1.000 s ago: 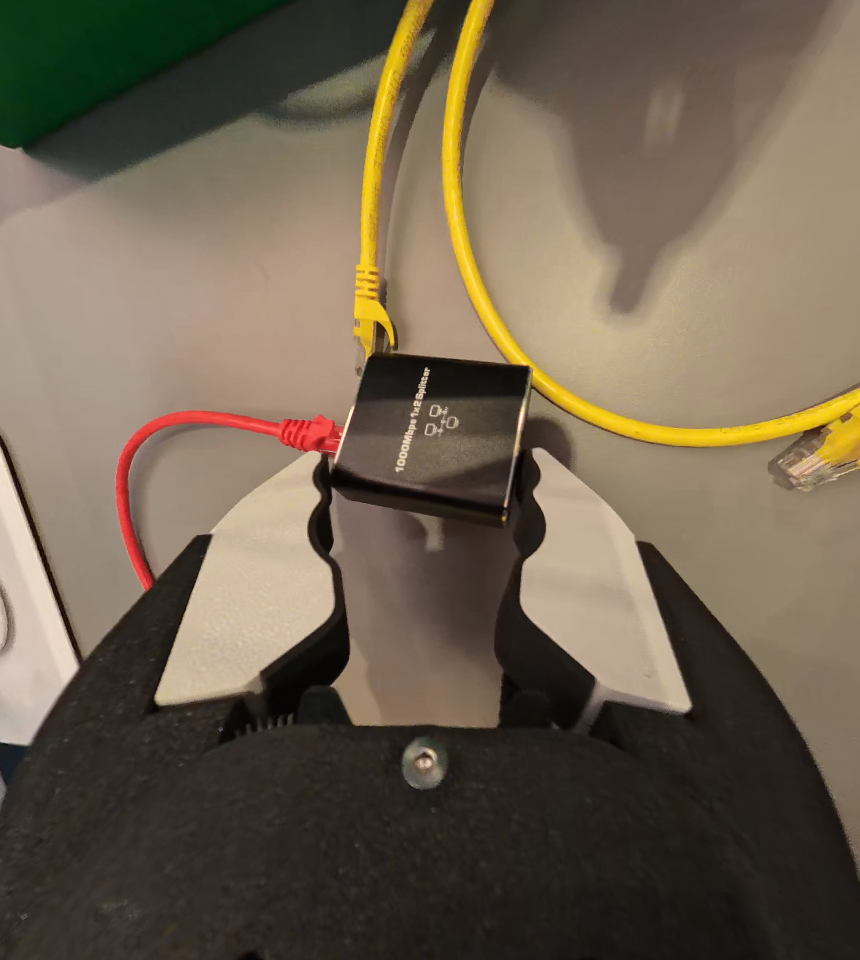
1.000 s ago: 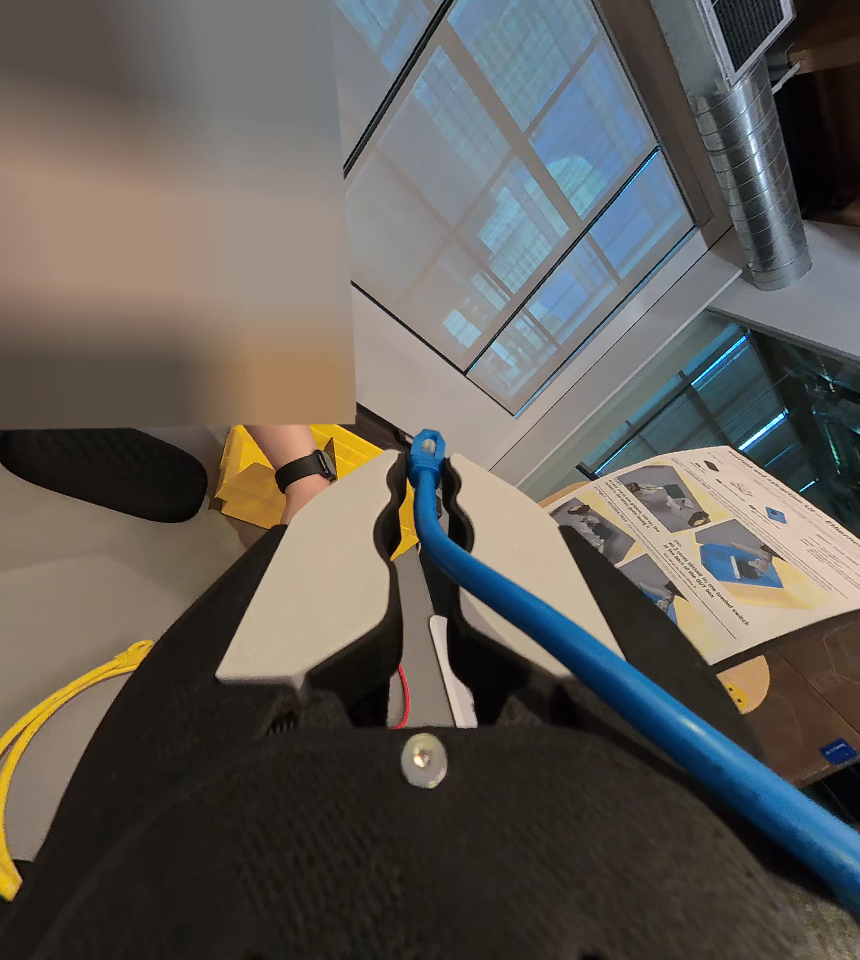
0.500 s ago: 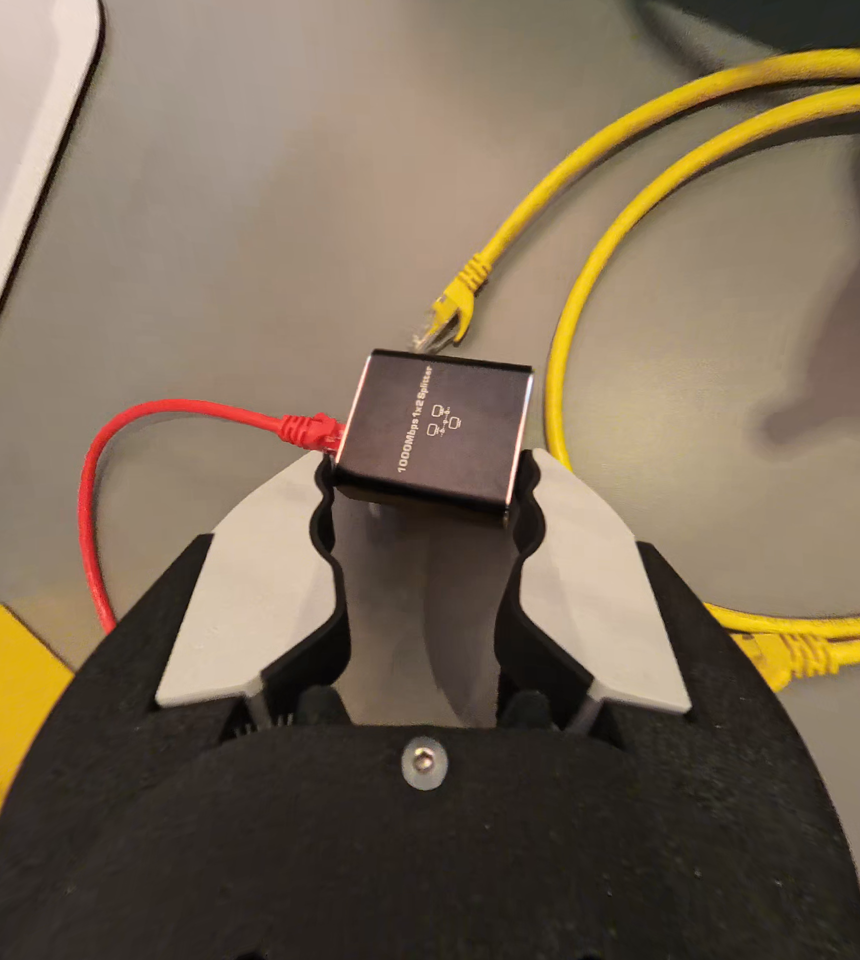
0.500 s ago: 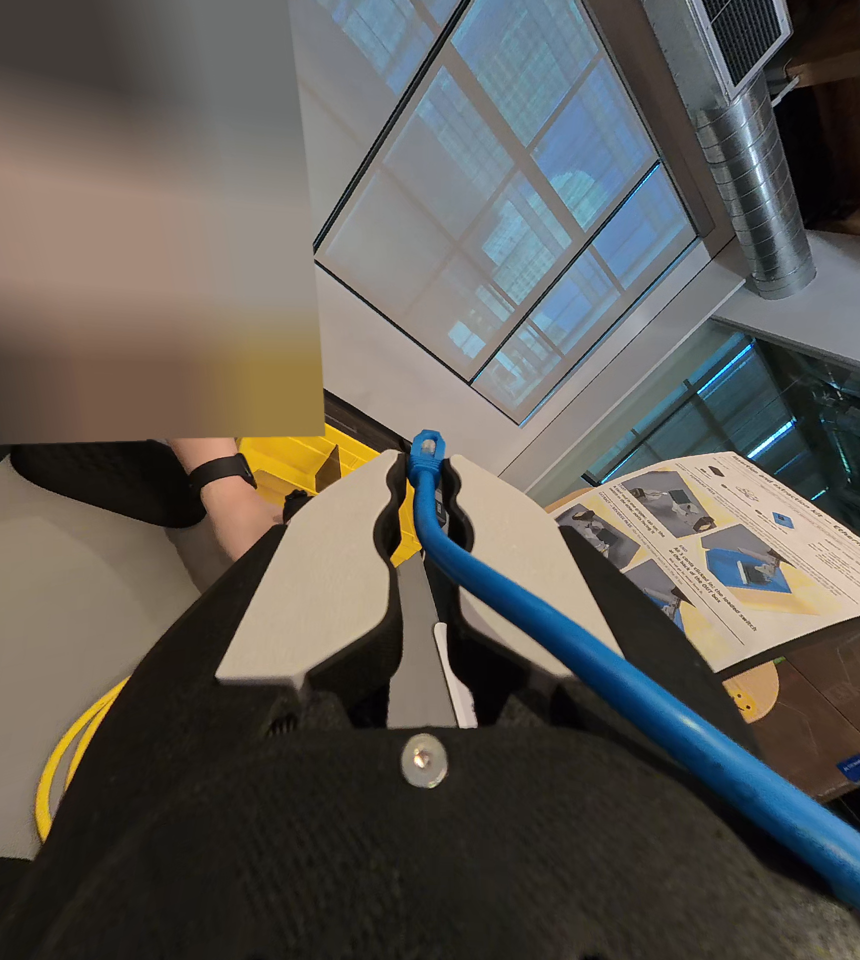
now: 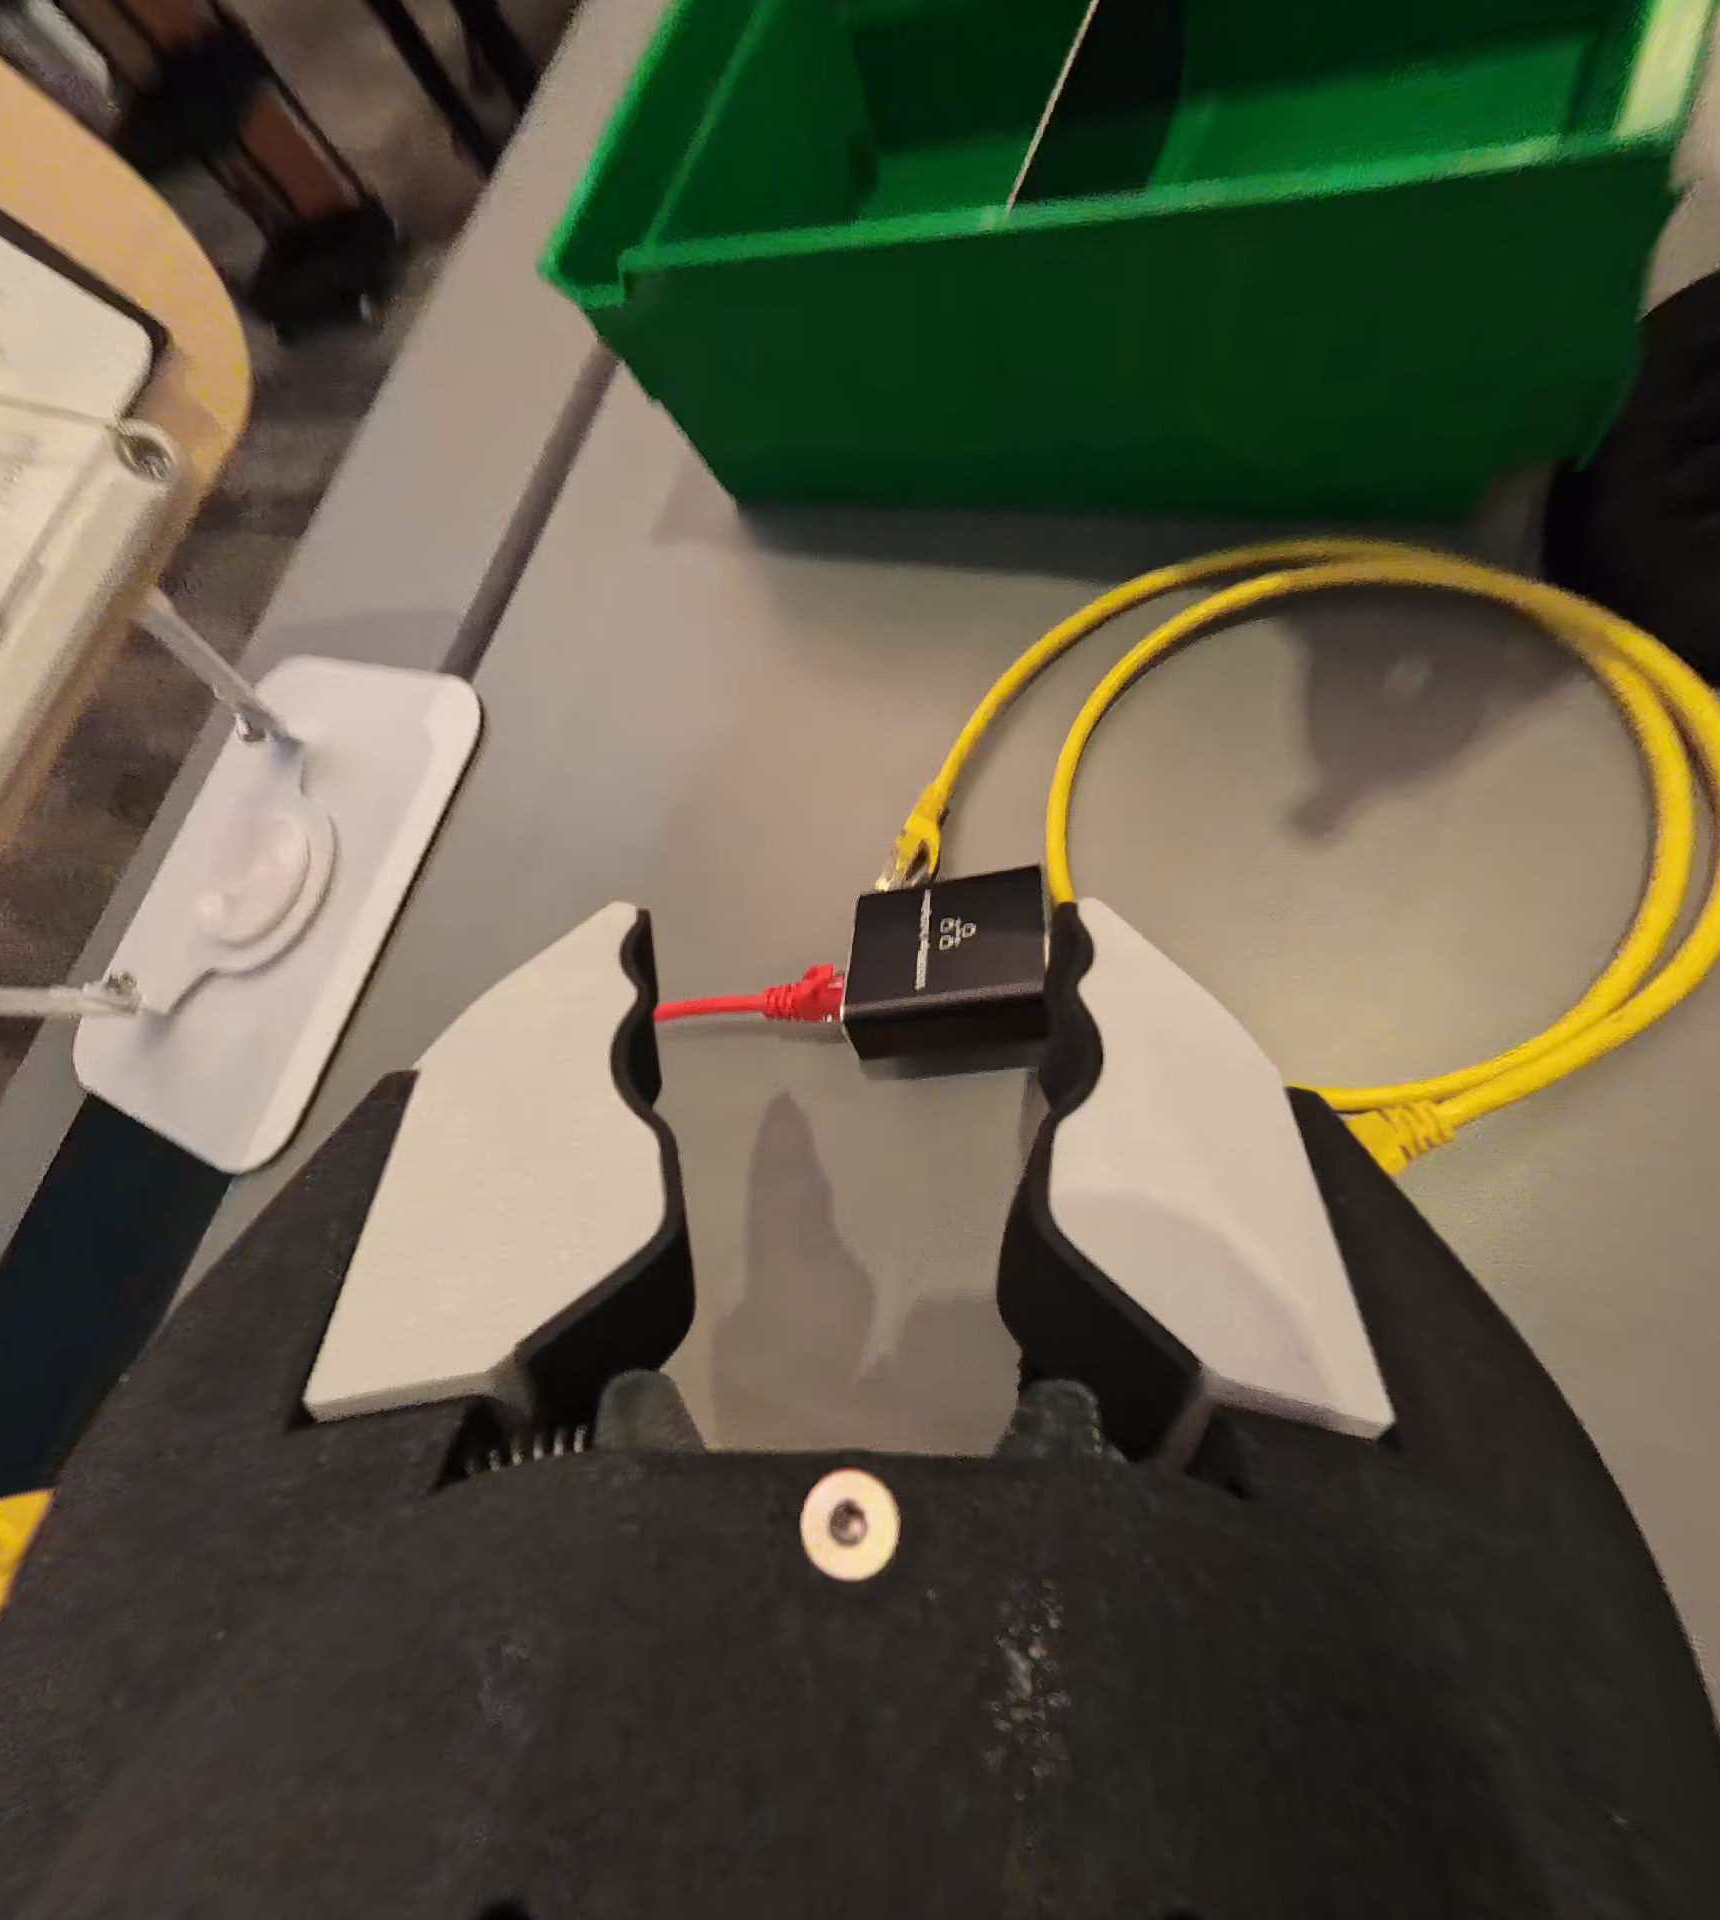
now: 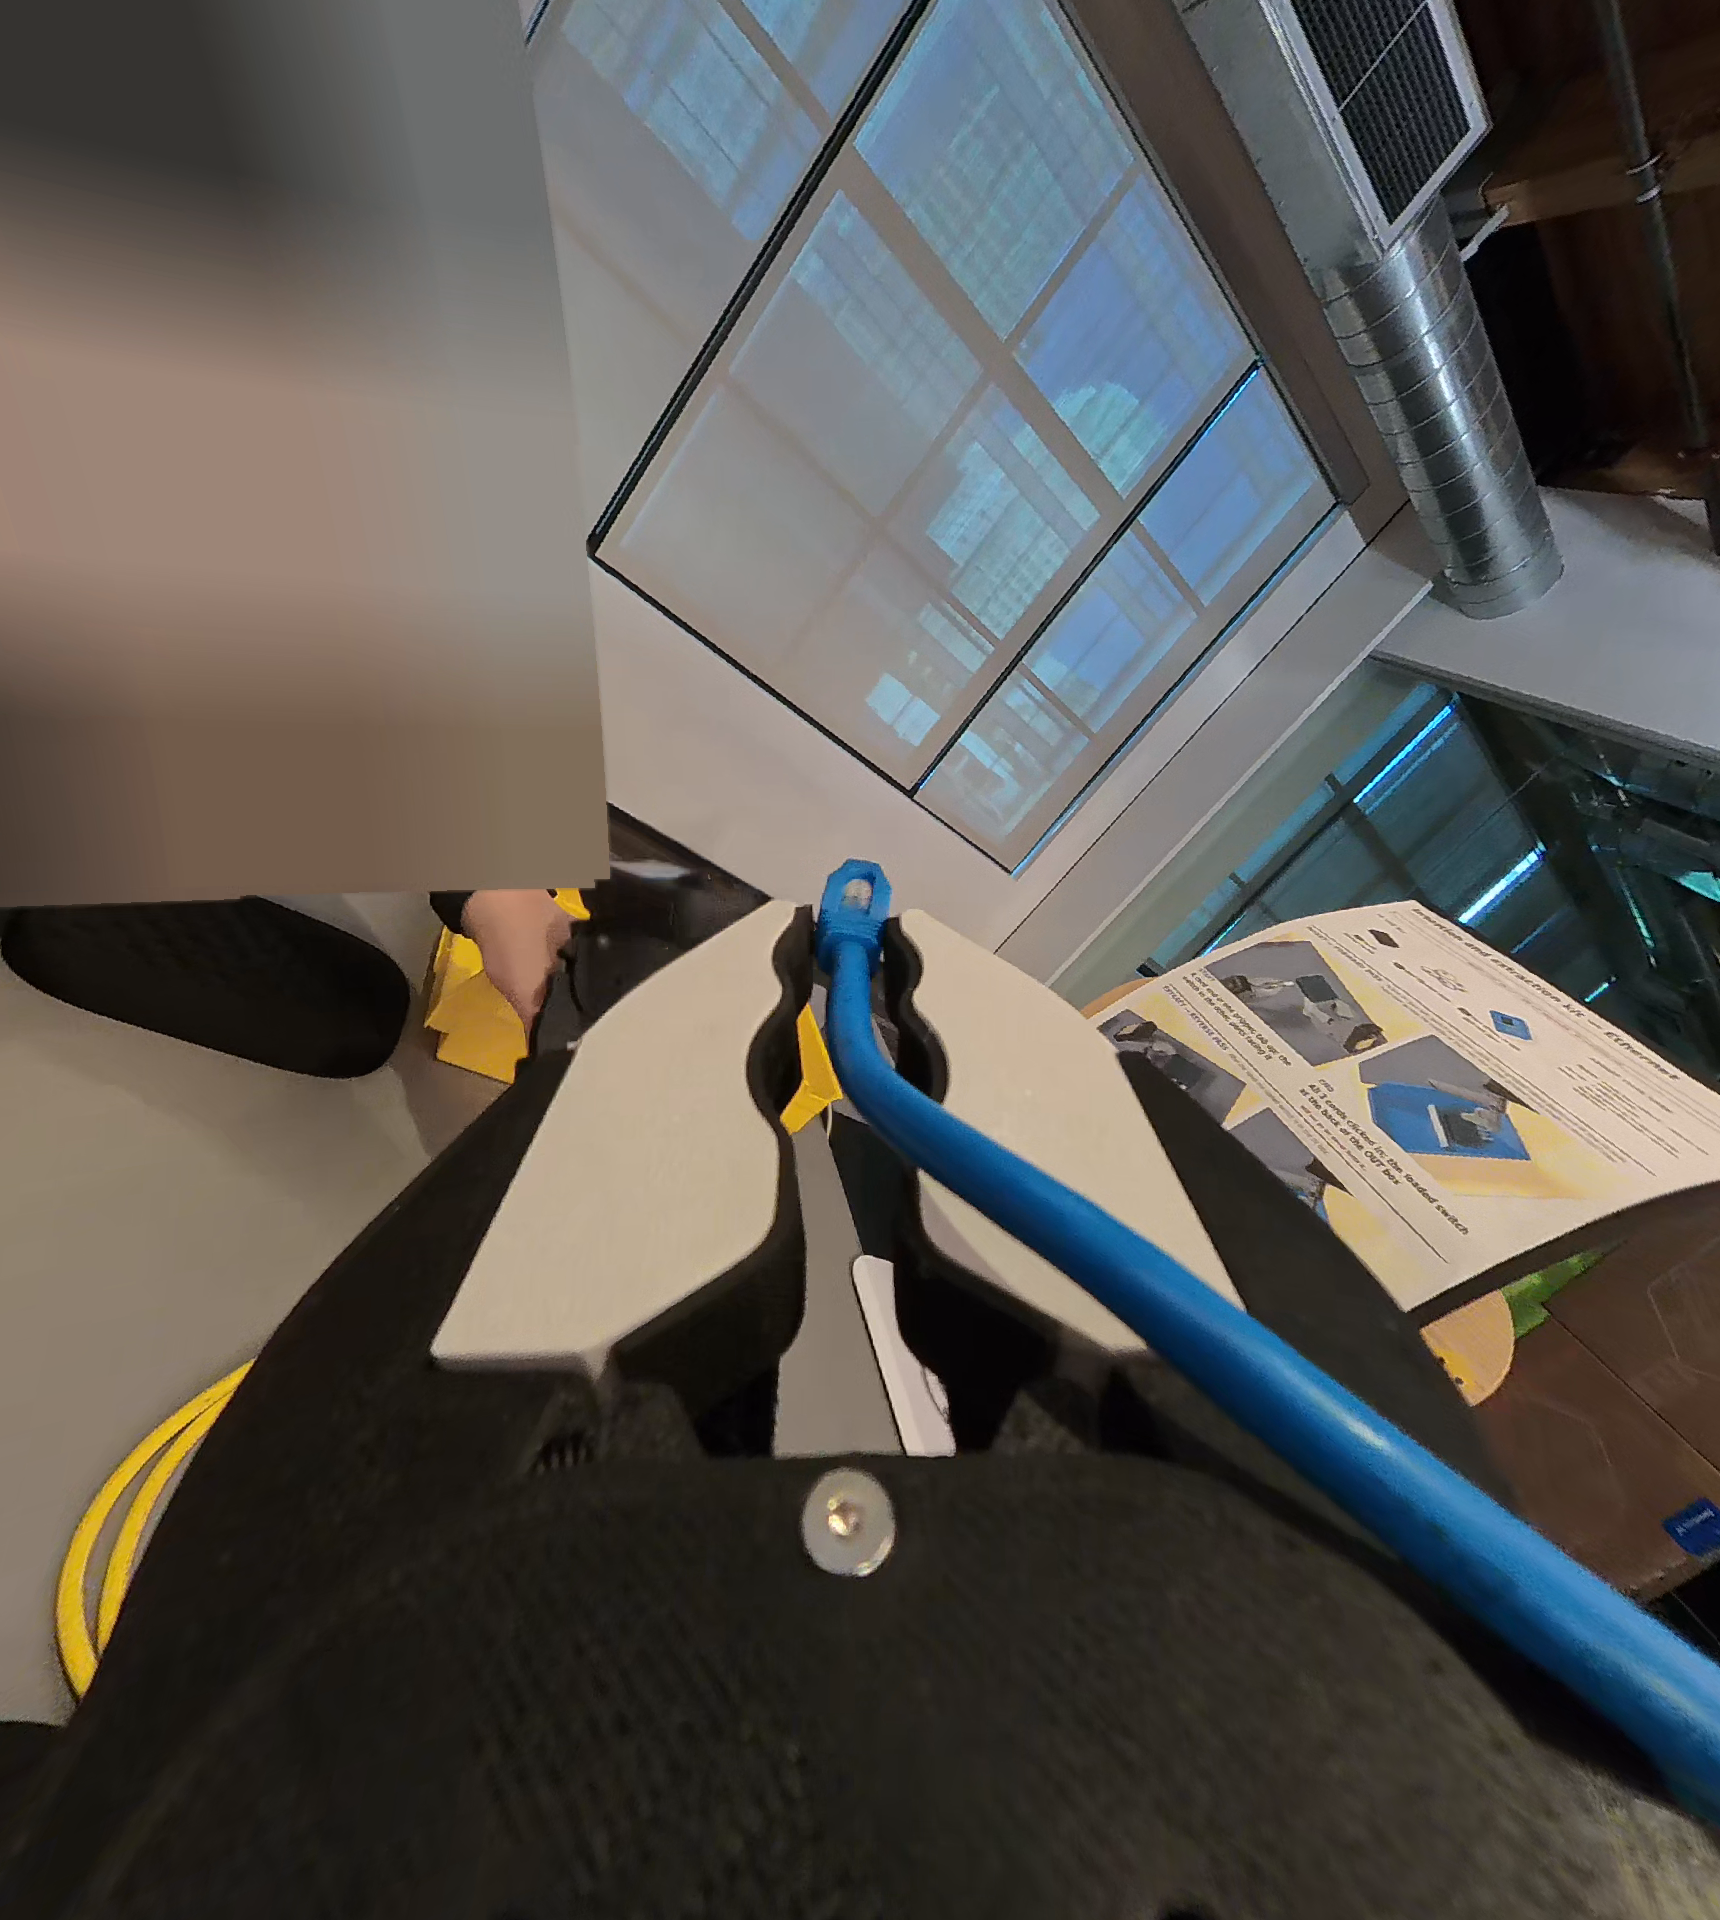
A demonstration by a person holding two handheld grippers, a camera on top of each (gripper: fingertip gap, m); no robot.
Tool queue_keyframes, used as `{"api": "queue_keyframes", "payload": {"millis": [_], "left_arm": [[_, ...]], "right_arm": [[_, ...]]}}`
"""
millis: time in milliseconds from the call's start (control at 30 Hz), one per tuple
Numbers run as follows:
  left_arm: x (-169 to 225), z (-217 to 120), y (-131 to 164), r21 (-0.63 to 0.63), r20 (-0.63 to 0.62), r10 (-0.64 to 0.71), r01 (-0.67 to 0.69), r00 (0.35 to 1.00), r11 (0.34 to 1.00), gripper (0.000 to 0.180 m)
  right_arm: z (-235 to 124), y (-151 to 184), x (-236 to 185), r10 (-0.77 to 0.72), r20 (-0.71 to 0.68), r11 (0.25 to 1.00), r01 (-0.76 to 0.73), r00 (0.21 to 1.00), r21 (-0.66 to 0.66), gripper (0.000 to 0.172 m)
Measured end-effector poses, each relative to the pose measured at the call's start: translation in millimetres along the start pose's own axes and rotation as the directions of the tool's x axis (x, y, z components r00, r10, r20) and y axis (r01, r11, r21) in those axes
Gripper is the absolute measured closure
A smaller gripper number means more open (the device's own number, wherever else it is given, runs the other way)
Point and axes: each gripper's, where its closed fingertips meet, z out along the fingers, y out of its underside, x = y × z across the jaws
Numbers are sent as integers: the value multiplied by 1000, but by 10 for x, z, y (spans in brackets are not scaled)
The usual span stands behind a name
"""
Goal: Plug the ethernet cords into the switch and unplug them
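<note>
Two claws at work: the left claw gapes wide, and the black switch lies at one o'clock, against its right finger. Its long axis runs nine to three, red cord plugged in at nine. The right claw, farther off, pinches the blue cord.

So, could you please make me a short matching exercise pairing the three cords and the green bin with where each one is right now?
1. red cord
2. blue cord
3. yellow cord
4. green bin

a. coiled on the table
b. clamped in the right gripper
c. plugged into the black switch
d. behind the coil, at the table's far side

Pairs: 1-c, 2-b, 3-a, 4-d
</note>
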Motion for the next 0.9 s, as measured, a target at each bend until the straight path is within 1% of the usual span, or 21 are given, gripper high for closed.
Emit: {"api": "queue_keyframes", "payload": {"millis": [33,67,100,133,167,200,233,267,300,333,367,400,433,467,500,567,667,733,767,800,900], "left_arm": [[-6,-48,-36,52,-7,-10,10,1000,999,107],[-6,-82,-64,98,-19,-28,30,999,995,110],[-2,-104,-90,140,-35,-52,57,998,988,107],[-2,-130,-110,179,-48,-74,82,996,981,112],[40,-172,-135,221,-83,-65,82,994,972,121],[73,-221,-168,268,-99,-42,68,994,961,122],[72,-261,-190,298,-84,-25,49,996,953,126],[70,-283,-183,302,-60,4,15,998,953,127],[79,-279,-139,278,-30,62,-51,998,959,127],[83,-246,-61,224,16,149,-149,989,963,123],[78,-191,52,136,63,251,-258,966,956,118],[96,-133,173,39,80,363,-367,928,930,120],[119,-85,263,-32,85,465,-464,881,885,126],[156,-39,312,-66,84,545,-541,834,838,126],[188,7,339,-84,80,594,-589,800,804,127],[222,108,382,-104,46,644,-637,764,764,127],[167,244,474,-165,7,790,-778,613,606,134],[188,314,494,-149,-20,840,-833,542,533,137],[193,345,515,-144,-36,861,-855,507,497,137],[188,379,546,-147,-49,881,-876,470,459,132],[193,459,592,-130,-51,932,-927,360,351,133]], "right_arm": [[-9,3,6,4,-1,1000,-4,1000,3,158],[-14,8,11,9,-2,1000,-9,1000,3,158],[-17,16,17,13,-3,1000,-13,1000,2,158],[-17,24,19,15,-4,1000,-15,1000,-2,158],[-14,34,19,17,-4,1000,-17,1000,-7,158],[-8,42,19,18,-5,1000,-18,1000,-13,158],[0,51,20,18,-5,1000,-18,1000,-18,158],[11,60,19,18,-3,1000,-18,1000,-24,158],[24,72,19,18,-2,999,-18,1000,-30,158],[39,85,20,18,-1,999,-18,1000,-36,158],[55,100,19,19,2,999,-19,1000,-42,158],[72,114,15,22,6,999,-21,1000,-49,158],[89,128,13,23,9,998,-23,1000,-56,158],[106,142,10,24,10,998,-23,1000,-65,158],[122,155,5,23,13,997,-22,1000,-74,158],[152,164,-15,20,20,996,-18,1000,-84,158],[187,156,-46,18,34,996,-15,999,-88,158],[202,149,-63,17,43,996,-13,999,-86,158],[207,148,-68,17,46,996,-13,999,-86,158],[211,151,-70,17,47,996,-13,999,-87,158],[218,174,-61,18,47,995,-13,999,-97,158]]}}
